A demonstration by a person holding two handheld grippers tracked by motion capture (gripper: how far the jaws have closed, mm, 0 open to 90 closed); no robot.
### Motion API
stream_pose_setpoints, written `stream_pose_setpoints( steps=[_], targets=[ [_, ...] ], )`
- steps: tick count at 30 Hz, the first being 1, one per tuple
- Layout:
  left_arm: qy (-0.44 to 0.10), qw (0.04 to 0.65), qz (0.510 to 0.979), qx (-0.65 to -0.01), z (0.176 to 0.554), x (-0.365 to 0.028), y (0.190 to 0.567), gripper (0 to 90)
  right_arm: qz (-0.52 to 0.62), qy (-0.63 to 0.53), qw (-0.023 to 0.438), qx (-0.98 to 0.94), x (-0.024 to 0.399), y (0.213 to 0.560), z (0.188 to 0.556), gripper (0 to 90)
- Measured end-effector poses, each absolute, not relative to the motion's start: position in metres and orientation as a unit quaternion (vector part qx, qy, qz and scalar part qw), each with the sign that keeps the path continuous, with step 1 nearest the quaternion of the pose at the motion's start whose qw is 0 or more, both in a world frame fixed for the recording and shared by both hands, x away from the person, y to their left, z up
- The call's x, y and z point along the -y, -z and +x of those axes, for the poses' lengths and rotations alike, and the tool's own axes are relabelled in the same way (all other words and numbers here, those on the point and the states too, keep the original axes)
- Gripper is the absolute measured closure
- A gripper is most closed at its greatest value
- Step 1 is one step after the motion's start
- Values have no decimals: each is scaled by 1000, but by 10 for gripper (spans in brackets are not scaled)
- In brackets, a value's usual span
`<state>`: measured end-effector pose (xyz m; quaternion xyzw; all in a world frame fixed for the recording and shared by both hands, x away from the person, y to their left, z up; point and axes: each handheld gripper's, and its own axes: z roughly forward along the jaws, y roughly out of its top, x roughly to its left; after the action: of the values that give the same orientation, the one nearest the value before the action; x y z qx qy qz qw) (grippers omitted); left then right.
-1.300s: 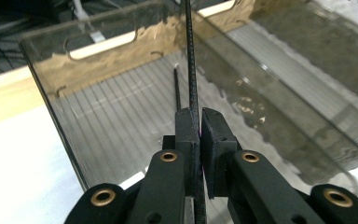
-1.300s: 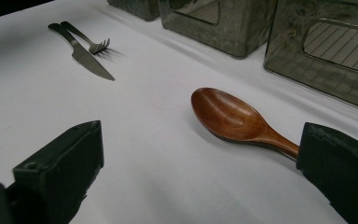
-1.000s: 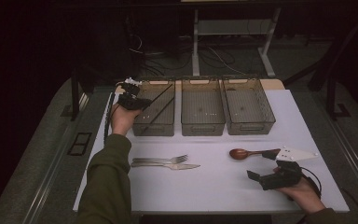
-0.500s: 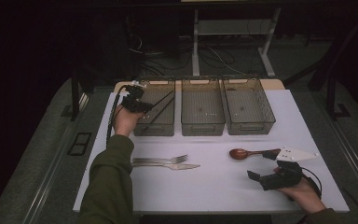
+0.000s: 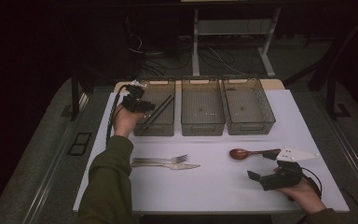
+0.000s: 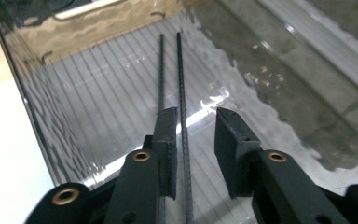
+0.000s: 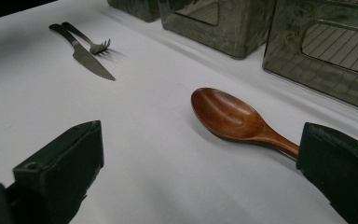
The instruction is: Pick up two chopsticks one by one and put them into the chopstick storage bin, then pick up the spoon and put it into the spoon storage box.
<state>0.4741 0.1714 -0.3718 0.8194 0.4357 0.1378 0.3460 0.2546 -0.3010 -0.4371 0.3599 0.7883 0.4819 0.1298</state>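
Observation:
My left gripper [image 5: 144, 105] hovers over the left clear bin [image 5: 168, 85]. Two thin black chopsticks [image 5: 161, 111] lie slanting in that bin. In the left gripper view the jaws have just been opening. One chopstick [image 6: 182, 84] runs through the gap of the left gripper [image 6: 193, 119] without touching either pad, and the other [image 6: 161, 70] lies beside the left jaw. My right gripper [image 5: 262, 166] rests wide open at the table's front right. A brown wooden spoon [image 7: 228, 116] lies ahead of the right gripper [image 7: 198, 149], its handle end by the right jaw. The wooden spoon [image 5: 240, 153] is on the table.
A metal fork and knife [image 5: 164, 162] lie side by side on the white table mat [image 5: 214, 186]. The middle bin [image 5: 202, 122] and the right bin [image 5: 249, 125] stand in a row at the back. The fork and knife [image 7: 86, 49] are far left of the spoon.
The chopsticks have settled into the left bin and show as two separate lines. Both hands have stayed where they were.

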Motion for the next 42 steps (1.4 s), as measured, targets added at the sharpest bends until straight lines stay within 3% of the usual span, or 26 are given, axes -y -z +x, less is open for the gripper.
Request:
stream_pose_setpoints(
  steps=[23, 42],
  targets=[
    [-136, 437, 810, -367, 415, -178, 360, 422, 361, -480, 132, -788, 301, 437, 254, 1],
    [-119, 466, 820, -310, 355, -159, 370, 289, 362, -479, 133, -788, 300, 437, 254, 1]
  ],
)
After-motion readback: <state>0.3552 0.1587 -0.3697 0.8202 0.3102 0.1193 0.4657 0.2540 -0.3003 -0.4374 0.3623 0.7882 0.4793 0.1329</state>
